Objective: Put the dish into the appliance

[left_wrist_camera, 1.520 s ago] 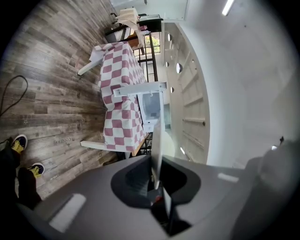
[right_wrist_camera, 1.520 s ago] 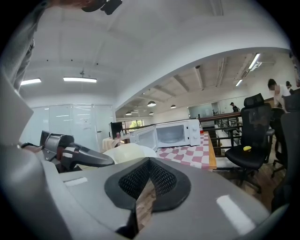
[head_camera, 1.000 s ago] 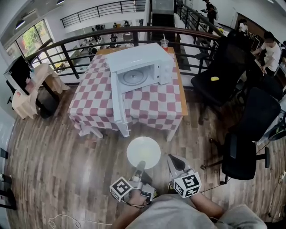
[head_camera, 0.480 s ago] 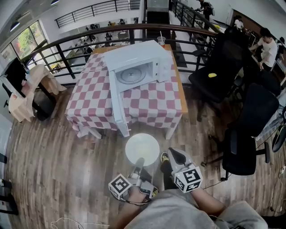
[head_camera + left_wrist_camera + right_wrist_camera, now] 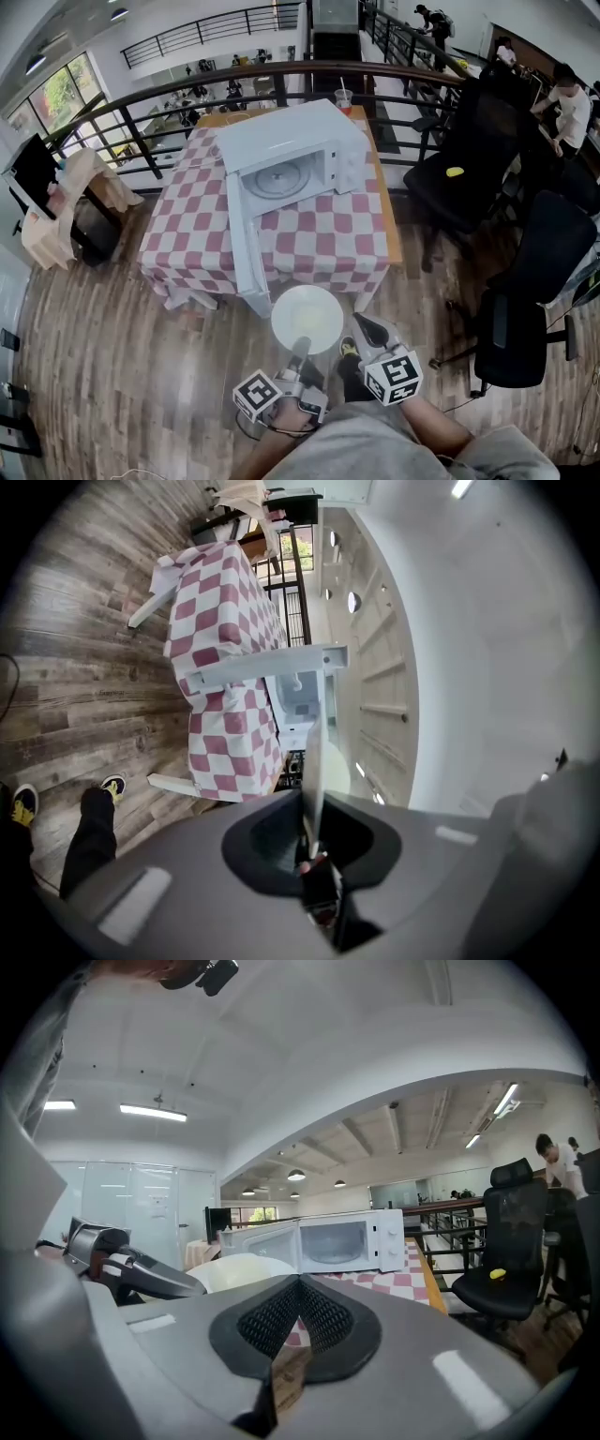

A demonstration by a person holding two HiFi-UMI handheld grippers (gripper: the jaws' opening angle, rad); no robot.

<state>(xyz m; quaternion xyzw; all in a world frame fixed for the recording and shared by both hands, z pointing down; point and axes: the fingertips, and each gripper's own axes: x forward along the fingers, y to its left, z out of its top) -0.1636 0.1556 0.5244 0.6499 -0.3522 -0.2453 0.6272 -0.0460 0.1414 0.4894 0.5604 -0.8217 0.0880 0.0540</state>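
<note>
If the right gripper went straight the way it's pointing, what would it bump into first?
Probably the checked tablecloth hanging at the front, just below the open microwave. Depth is hard to judge.

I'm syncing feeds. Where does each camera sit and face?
Head view: on the person's head, steeply down at open white microwave oven, round white plate, left gripper, right gripper, torso.
Left gripper view: on that gripper, rolled sideways, toward microwave; fingers pinch the plate.
Right gripper view: on that gripper, level toward microwave; closed fingers show.
Shared: microwave, plate.
</note>
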